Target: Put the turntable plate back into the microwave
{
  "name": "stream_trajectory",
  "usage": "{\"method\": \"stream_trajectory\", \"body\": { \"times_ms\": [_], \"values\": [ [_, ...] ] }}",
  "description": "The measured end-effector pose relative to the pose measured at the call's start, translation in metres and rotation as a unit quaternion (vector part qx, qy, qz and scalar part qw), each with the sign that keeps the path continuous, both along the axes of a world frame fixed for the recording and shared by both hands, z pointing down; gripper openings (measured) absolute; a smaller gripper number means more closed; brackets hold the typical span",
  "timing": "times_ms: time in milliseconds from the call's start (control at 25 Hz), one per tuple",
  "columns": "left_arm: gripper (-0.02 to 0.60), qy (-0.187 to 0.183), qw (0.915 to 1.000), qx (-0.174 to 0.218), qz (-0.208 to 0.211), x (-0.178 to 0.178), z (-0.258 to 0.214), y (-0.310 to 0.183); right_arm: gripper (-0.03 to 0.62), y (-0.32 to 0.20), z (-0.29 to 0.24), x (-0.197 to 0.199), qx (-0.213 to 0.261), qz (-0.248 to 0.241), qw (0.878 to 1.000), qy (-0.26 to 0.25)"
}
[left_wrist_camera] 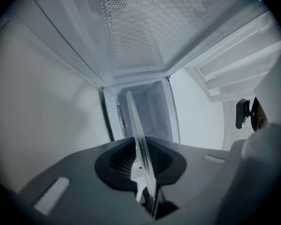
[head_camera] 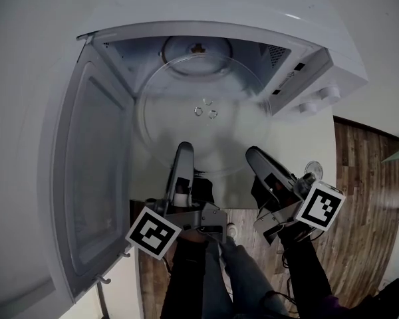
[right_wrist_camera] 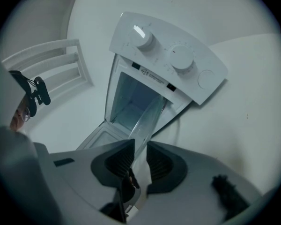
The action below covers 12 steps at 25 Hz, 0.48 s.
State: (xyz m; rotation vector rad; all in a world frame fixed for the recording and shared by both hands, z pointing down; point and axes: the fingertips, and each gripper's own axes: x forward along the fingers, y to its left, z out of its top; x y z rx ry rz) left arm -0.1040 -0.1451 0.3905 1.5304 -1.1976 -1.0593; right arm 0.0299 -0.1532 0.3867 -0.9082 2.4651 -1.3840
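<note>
The clear glass turntable plate lies flat, its far half inside the open microwave and its near rim held on both sides. My left gripper is shut on the near-left rim, and my right gripper is shut on the near-right rim. In the left gripper view the plate runs edge-on between the jaws of the left gripper toward the cavity. The right gripper view shows the plate's edge clamped in the right gripper, pointing into the cavity.
The microwave door stands swung open at the left, close beside my left gripper. The control panel with two knobs is on the right. A roller ring lies at the back of the cavity floor. Wooden floor and the person's legs are below.
</note>
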Motion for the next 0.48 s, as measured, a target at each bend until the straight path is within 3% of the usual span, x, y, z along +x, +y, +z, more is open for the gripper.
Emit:
{"method": "stream_trajectory", "body": {
  "times_ms": [480],
  "values": [
    [0.051,0.013,0.9999,0.007,0.001,-0.01,0.009,-0.032,0.083,-0.031,0.003,-0.011,0.019,-0.001,1.0,0.021]
  ]
}}
